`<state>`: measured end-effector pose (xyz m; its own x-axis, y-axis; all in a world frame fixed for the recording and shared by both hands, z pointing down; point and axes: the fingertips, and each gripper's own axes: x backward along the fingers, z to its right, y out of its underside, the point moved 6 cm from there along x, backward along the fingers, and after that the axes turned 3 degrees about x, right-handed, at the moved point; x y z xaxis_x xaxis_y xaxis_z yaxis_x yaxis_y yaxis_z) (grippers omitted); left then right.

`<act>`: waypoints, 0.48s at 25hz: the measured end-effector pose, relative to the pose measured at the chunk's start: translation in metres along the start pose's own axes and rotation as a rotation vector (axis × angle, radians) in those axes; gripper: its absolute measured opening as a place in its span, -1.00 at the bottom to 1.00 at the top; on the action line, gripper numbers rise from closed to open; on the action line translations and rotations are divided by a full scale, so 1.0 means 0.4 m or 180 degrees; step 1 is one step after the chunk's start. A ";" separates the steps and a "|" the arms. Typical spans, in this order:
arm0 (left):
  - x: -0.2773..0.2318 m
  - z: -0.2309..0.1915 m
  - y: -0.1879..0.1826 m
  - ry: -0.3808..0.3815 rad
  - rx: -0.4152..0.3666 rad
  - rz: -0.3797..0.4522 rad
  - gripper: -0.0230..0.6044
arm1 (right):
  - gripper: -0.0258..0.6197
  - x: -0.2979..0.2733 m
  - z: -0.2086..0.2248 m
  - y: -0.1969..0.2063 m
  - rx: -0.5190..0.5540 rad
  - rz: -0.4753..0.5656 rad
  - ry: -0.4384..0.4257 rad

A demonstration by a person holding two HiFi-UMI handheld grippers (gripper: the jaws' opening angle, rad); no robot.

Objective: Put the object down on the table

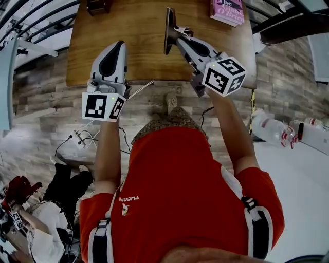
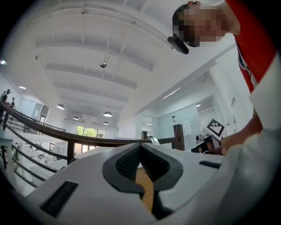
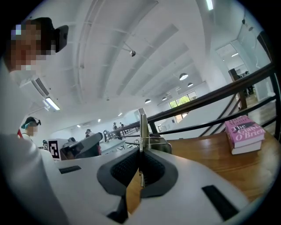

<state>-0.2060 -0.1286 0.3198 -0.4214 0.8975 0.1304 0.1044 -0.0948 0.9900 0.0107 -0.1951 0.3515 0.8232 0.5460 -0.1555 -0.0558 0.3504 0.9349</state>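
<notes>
My right gripper [image 1: 176, 33] is shut on a thin dark board [image 1: 168, 30] with a metal clip, and holds it upright on edge over the middle of the wooden table [image 1: 133, 36]. In the right gripper view the board [image 3: 140, 127] shows edge-on, rising straight out of the closed pads, with the clip [image 3: 157, 143] just past them. Whether its lower edge touches the tabletop I cannot tell. My left gripper [image 1: 116, 49] hovers over the table's near edge to the left, shut with nothing in it [image 2: 140, 147]. The two grippers are about a hand's width apart.
A pink book [image 1: 227, 10] lies at the table's far right corner [image 3: 244, 134]. A dark object [image 1: 97, 6] sits at the far edge, left of centre. Plastic bottles [image 1: 270, 128] stand on the floor to the right, cables [image 1: 85, 136] to the left. A railing [image 3: 210, 101] runs behind the table.
</notes>
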 end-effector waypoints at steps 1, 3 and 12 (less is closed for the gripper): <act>-0.024 -0.015 0.008 -0.0033 0.0012 -0.0014 -0.90 | -0.84 -0.022 0.030 0.000 -0.0037 -0.0046 0.0011; -0.062 -0.033 0.023 -0.0101 0.0023 -0.0027 -0.90 | -0.84 -0.056 0.086 0.009 -0.0105 -0.0137 0.0018; -0.193 -0.063 0.076 -0.0331 0.0068 -0.0076 -0.90 | -0.84 -0.185 0.304 0.087 -0.0577 -0.0711 -0.0022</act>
<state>-0.1931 -0.2116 0.3410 -0.3282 0.9393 0.0995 0.1152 -0.0647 0.9912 0.0165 -0.3159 0.4343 0.8302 0.4351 -0.3484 0.0277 0.5920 0.8055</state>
